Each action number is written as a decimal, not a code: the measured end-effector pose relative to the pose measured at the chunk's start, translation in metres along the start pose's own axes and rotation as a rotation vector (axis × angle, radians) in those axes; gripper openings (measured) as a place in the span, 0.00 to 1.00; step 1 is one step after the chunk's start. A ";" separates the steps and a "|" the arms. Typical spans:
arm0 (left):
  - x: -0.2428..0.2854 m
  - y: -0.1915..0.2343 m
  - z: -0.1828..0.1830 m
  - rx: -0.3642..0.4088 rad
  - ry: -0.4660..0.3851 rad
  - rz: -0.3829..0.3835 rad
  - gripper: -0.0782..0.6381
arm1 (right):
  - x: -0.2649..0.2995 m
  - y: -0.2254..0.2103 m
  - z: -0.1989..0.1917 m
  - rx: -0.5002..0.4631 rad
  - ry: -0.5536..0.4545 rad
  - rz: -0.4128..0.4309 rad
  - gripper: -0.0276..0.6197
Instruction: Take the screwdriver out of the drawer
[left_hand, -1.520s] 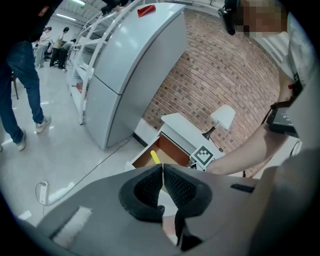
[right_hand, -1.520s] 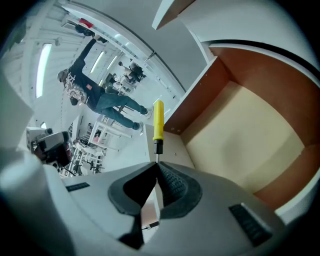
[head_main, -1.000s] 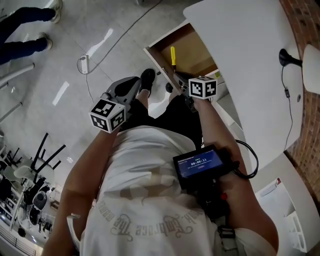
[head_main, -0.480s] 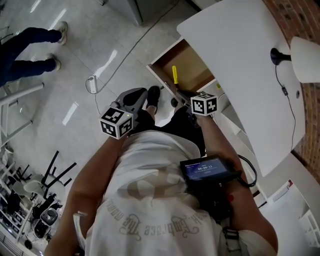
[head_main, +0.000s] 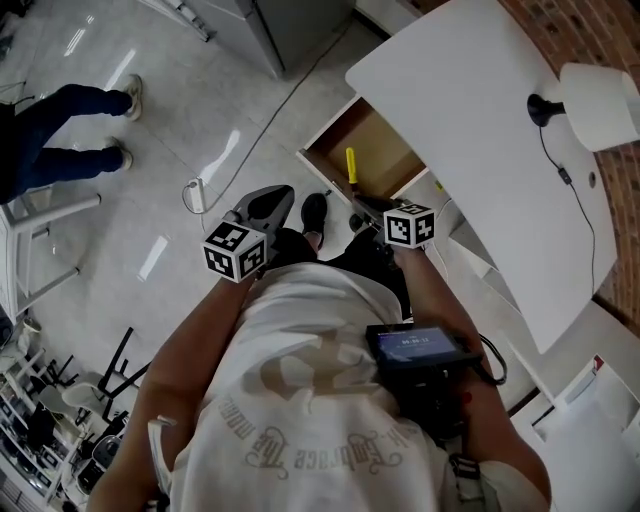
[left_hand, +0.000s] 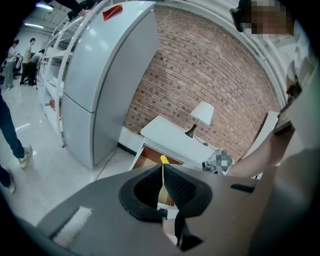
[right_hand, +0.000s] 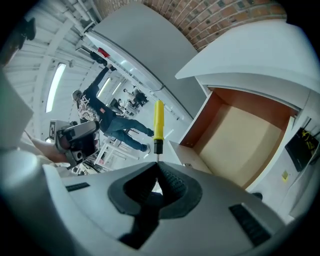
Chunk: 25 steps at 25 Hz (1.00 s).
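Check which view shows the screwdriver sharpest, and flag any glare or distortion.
Right gripper view: screwdriver sharp, fisheye bowing the drawer. Head view: it is small, glare streaks on the floor. Left gripper view: only its yellow end shows, edges vignetted.

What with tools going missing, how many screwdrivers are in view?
1: the yellow-handled screwdriver, shaft clamped in the right claw at the open drawer. The tabletop hides the drawer's rear.
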<state>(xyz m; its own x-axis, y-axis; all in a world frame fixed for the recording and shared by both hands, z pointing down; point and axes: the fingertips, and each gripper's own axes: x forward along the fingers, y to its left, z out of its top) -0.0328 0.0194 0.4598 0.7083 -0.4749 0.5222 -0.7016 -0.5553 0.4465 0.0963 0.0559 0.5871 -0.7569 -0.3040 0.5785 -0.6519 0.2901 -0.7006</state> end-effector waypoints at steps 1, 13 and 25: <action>0.000 -0.001 0.001 0.008 0.004 -0.006 0.13 | -0.002 0.000 0.001 0.005 -0.012 -0.004 0.06; 0.010 -0.013 0.026 0.083 0.000 -0.082 0.13 | -0.033 0.028 0.037 -0.040 -0.174 -0.010 0.06; 0.017 -0.024 0.040 0.130 -0.009 -0.142 0.13 | -0.064 0.052 0.067 0.017 -0.367 0.031 0.06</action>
<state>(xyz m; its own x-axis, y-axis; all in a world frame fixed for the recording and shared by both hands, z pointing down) -0.0005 -0.0029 0.4287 0.8003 -0.3918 0.4538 -0.5793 -0.7005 0.4168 0.1142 0.0297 0.4854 -0.7076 -0.6017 0.3704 -0.6256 0.2899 -0.7243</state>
